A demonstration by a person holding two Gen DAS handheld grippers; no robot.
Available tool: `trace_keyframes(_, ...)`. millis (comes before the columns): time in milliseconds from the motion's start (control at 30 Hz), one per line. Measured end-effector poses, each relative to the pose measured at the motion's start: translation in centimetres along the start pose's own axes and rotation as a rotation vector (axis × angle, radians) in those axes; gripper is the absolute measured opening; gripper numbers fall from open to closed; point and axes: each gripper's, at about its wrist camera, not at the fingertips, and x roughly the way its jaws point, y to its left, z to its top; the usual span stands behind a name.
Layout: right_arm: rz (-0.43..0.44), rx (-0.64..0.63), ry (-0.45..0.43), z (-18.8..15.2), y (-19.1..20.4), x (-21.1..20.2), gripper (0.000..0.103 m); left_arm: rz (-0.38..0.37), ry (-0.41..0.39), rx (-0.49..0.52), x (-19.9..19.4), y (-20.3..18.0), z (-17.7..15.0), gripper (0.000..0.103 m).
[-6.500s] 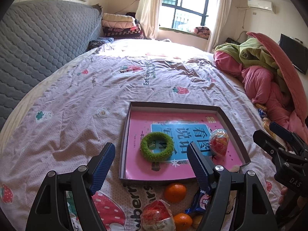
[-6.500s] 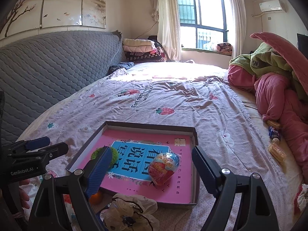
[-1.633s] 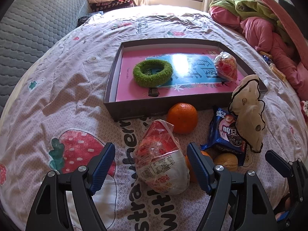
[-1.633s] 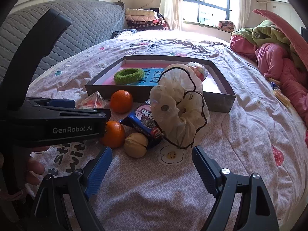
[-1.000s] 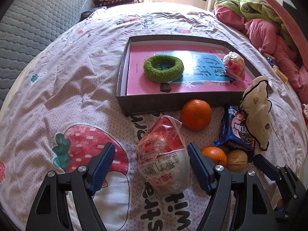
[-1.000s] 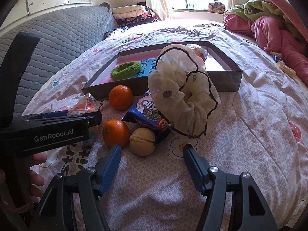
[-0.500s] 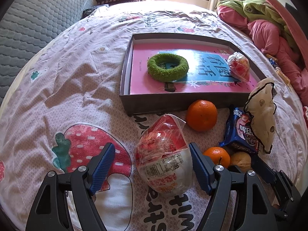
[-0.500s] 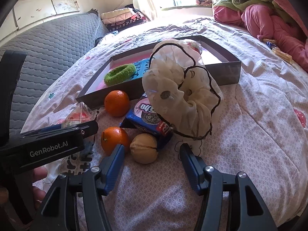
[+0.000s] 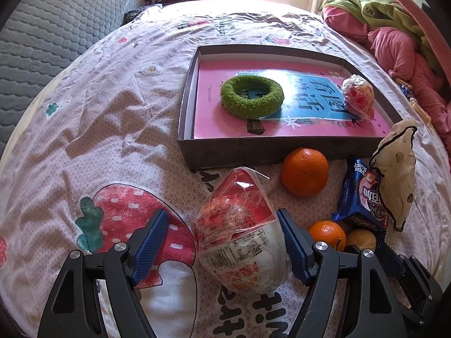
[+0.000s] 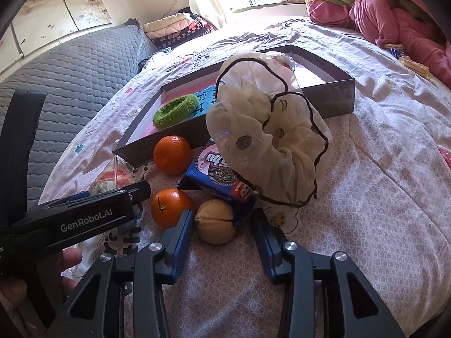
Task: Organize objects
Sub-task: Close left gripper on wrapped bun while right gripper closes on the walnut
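Right wrist: right gripper [image 10: 224, 226] closing around the walnut [image 10: 215, 217].

Scrunchie [image 9: 251, 99] and wrapped egg [image 9: 358, 96] in tray [image 9: 239, 155]; oranges [image 9: 305, 171], cookie pack [image 9: 363, 197] before it on bedspread [image 9: 93, 129].

**Both my tongs point down at the bed**

My left black two-finger gripper with blue pads [image 9: 222, 242] stands spread wide. My right black gripper with blue pads [image 10: 222, 222] is closing. My bare left hand [image 10: 42, 270] grips its handle.
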Motion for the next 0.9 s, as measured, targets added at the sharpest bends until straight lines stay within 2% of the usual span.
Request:
trace_keyframes(300,0.053,0.007,0.035,-0.1,-0.3,-0.2,0.032,0.012,0.008,0.013,0.5,-0.1,-0.1,0.078)
trace_keyframes(700,0.109,-0.046,0.029,-0.4,0.0,-1.4,0.032,-0.02,0.008,-0.008,1.1,0.3,-0.2,0.078)
trace_keyframes(767,0.104,-0.058,0.018,-0.4,0.2,-1.6,0.032,-0.026,0.003,-0.012,1.1,0.3,-0.2,0.073)
trace_keyframes(833,0.099,-0.064,0.006,-0.3,0.2,-1.8,0.032,-0.036,-0.004,-0.017,1.0,0.3,-0.2,0.06)
trace_keyframes(900,0.096,-0.071,-0.004,-0.2,0.2,-2.1,0.032,-0.044,-0.006,-0.018,0.9,0.2,-0.1,0.056)
